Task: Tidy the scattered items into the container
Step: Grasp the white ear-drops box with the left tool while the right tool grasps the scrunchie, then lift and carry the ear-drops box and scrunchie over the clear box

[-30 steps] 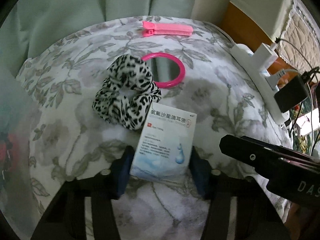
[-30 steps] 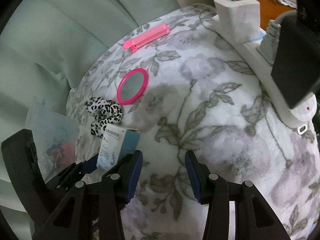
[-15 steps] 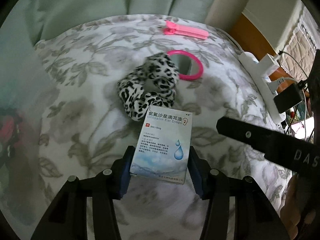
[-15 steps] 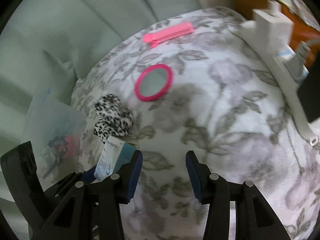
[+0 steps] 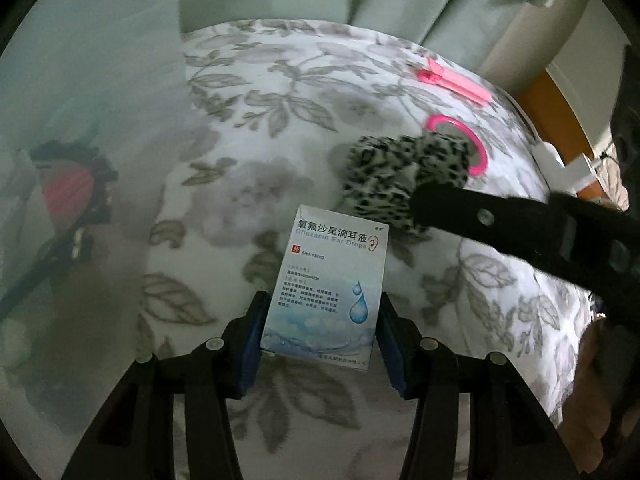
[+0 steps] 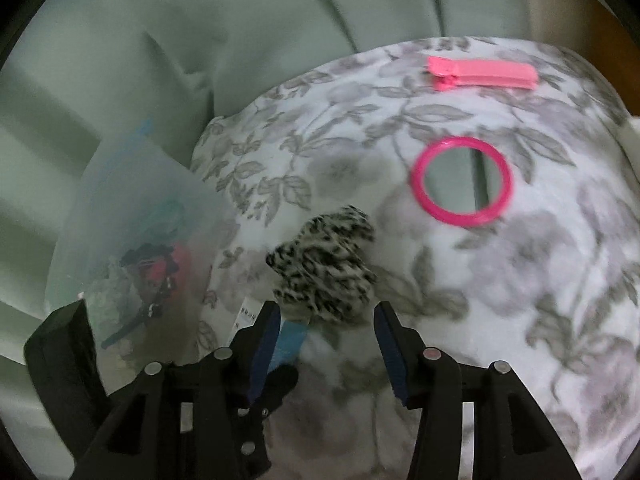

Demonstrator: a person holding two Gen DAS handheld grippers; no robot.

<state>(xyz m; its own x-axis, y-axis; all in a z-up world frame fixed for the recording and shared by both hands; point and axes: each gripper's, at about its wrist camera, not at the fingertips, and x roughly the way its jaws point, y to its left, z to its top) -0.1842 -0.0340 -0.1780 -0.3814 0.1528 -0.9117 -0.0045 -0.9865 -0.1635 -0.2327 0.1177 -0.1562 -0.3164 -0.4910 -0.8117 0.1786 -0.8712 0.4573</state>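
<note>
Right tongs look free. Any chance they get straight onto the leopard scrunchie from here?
Probably yes. The right tongs are open and empty, with the leopard scrunchie just ahead of their tips on bare blanket. The ear drops box in the left tongs crowds one side.

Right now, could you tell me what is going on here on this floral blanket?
A person is tidying small items with two handheld tongs. The left tongs are shut on the ear drops box, lifted near the translucent container at the blanket's edge. The right tongs are open, just short of the leopard scrunchie. The pink mirror and pink hair clip lie on the blanket.
</note>
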